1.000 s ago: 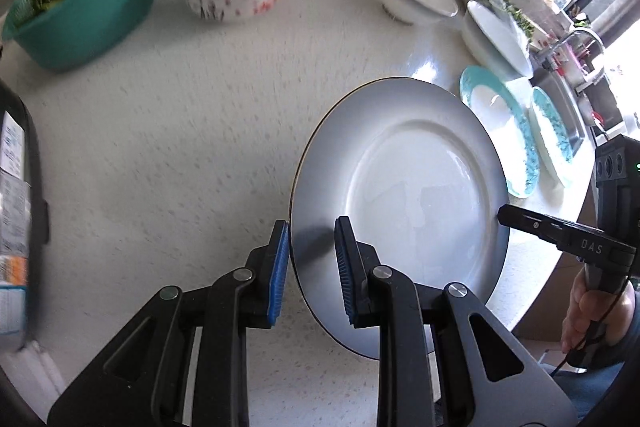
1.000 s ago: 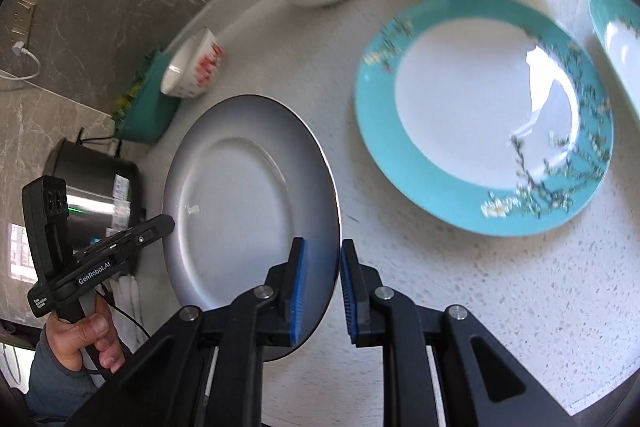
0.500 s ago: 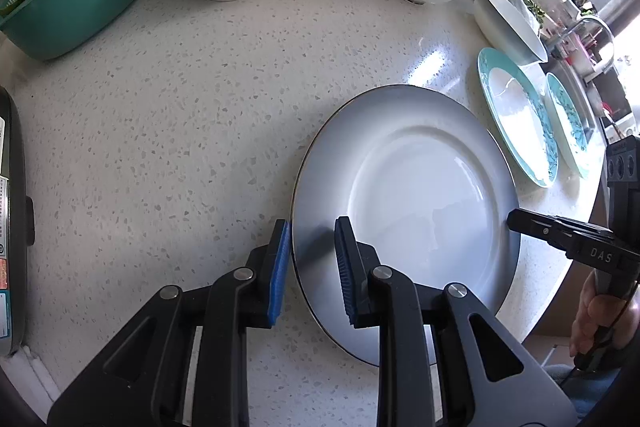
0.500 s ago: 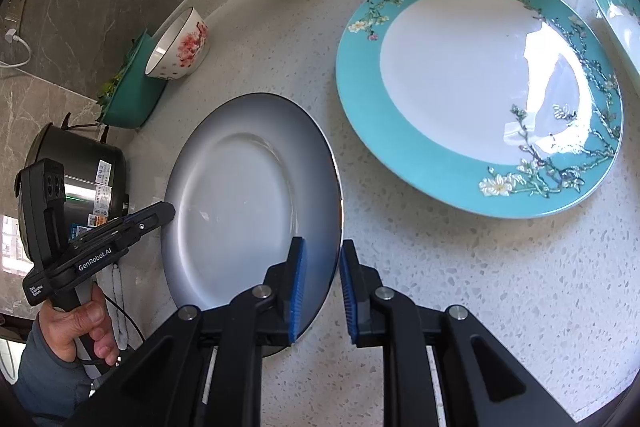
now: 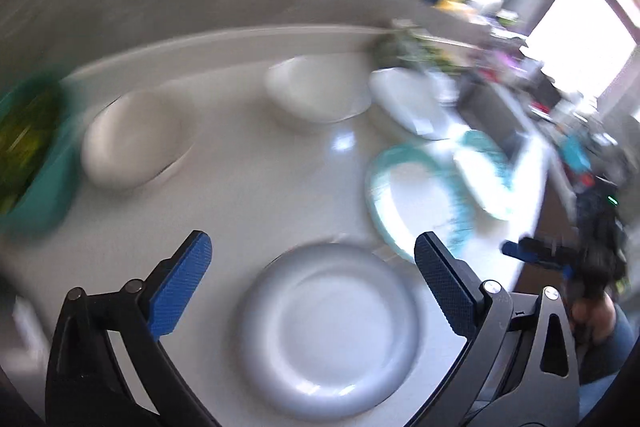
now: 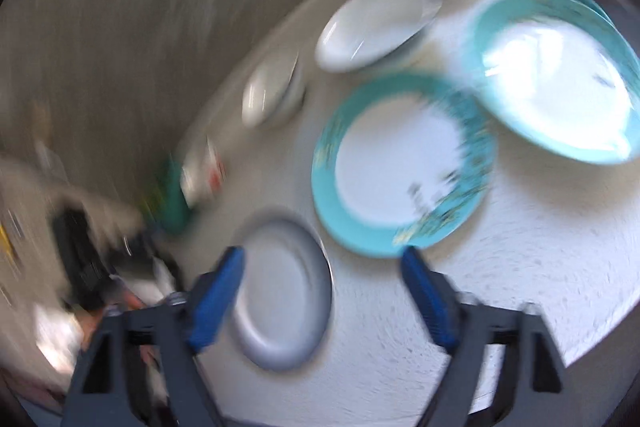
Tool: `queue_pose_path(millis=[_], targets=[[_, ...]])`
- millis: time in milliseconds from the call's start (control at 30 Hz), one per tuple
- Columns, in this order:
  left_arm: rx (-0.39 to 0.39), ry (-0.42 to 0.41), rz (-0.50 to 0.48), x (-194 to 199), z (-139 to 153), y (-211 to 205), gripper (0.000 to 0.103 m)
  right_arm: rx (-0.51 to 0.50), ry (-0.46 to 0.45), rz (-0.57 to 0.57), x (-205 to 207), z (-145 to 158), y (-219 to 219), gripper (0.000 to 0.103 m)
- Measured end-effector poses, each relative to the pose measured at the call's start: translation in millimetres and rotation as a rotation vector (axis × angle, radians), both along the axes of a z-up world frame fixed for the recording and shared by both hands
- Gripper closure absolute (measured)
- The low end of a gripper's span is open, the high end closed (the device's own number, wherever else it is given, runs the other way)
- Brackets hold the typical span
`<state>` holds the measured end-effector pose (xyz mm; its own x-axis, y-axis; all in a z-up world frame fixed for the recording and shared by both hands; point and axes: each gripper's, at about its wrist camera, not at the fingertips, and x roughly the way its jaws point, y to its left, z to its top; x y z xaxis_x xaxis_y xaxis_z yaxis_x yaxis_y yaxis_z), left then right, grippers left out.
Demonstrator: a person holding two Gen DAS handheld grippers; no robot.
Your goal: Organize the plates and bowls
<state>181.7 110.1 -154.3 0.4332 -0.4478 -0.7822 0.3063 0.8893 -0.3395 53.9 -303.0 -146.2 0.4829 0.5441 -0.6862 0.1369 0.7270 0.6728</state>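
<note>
Both views are motion-blurred. The grey plate [image 5: 328,339] lies flat on the white counter, below my left gripper [image 5: 312,287], which is open and empty above it. In the right wrist view the grey plate [image 6: 280,291] lies low left, and my right gripper [image 6: 324,295] is open and empty above the counter. A teal-rimmed plate [image 6: 404,163] lies just beyond the grey one, and a second teal plate [image 6: 556,75] lies to its right. White bowls [image 5: 316,95] and a flower-patterned bowl [image 5: 136,139] stand farther back.
A teal tub of greens [image 5: 28,155] stands at the far left. A wide white dish [image 6: 372,27] sits at the back. The counter's [image 6: 520,307] front edge curves close on the right. The other hand-held gripper [image 5: 560,255] shows at the right.
Both grippers have let go of the grey plate, opened wide and pulled up and back. The plate now rests flat on the counter.
</note>
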Motion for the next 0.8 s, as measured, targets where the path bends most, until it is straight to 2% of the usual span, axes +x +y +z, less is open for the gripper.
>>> queue_pose_path(millis=[33, 100, 200, 267, 333, 467, 500, 567, 667, 800], targets=[[-0.016, 0.015, -0.038, 10.2, -0.1, -9.8, 0.000, 0.082, 0.005, -0.087, -4.5, -3.2, -21.0, 0.011], [-0.040, 0.068, -0.120, 37.4, -8.8, -30.5, 0.000, 0.169, 0.043, -0.212, -14.5, -17.9, -49.5, 0.012], [0.017, 0.153, -0.220, 68.5, -34.3, -65.2, 0.000, 0.189, 0.042, -0.279, -23.9, -39.5, -67.7, 0.018], [0.009, 0.206, -0.307, 83.2, -53.2, -88.4, 0.000, 0.236, 0.049, -0.304, -24.3, -61.0, -75.5, 0.023], [0.003, 0.248, -0.357, 92.1, -68.3, -103.0, 0.000, 0.311, 0.054, -0.305, -20.8, -81.9, -78.0, 0.029], [0.016, 0.291, -0.405, 115.3, -94.6, -112.3, 0.000, 0.365, 0.044, -0.264, -7.6, -104.3, -82.8, 0.030], [0.012, 0.295, -0.404, 121.5, -97.1, -113.1, 0.000, 0.371, 0.048, -0.264, -5.0, -108.9, -84.2, 0.035], [-0.021, 0.304, -0.403, 132.5, -102.3, -111.4, 0.000, 0.396, 0.031, -0.258, 0.7, -113.1, -90.2, 0.039], [-0.077, 0.337, -0.414, 143.7, -109.4, -108.8, 0.000, 0.419, 0.011, -0.238, 5.5, -113.6, -95.0, 0.039], [-0.073, 0.373, -0.424, 153.7, -123.0, -120.0, 0.002, 0.424, 0.001, -0.192, 14.3, -113.3, -95.4, 0.041]])
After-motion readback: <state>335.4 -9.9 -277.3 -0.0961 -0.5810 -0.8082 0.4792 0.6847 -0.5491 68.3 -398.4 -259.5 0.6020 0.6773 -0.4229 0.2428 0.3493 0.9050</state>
